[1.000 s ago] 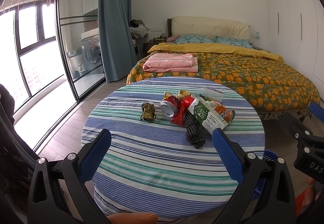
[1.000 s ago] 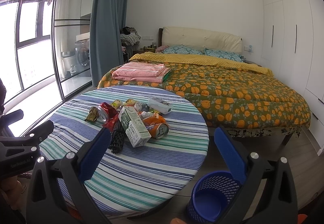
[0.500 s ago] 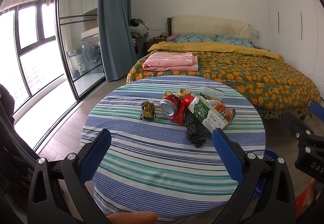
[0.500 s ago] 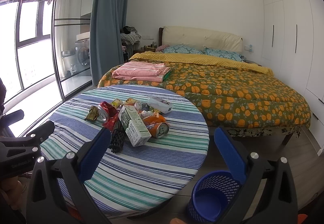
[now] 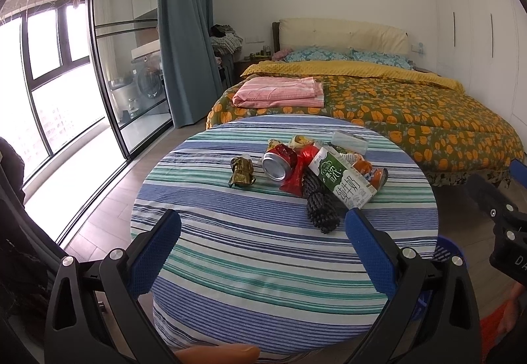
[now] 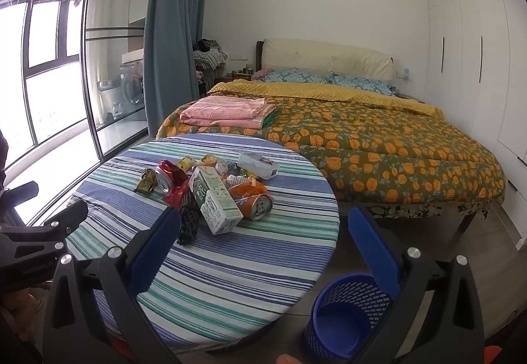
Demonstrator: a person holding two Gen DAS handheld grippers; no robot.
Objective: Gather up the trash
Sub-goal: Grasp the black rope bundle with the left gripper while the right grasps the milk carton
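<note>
Left hand-held gripper (image 5: 262, 227) and right hand-held gripper (image 6: 263, 225): both spread wide, holding nothing, short of the trash. Trash heaped at far centre of the striped bench (image 5: 263, 258): milk carton (image 6: 215, 201), orange can (image 6: 258, 204), red can (image 5: 278, 163), black mesh (image 5: 321, 209). Blue basket (image 6: 342, 319) on the floor, right of bench.

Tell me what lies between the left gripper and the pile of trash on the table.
Only bare striped tablecloth lies between the open left gripper and the trash pile; the left wrist view shows it.
</note>
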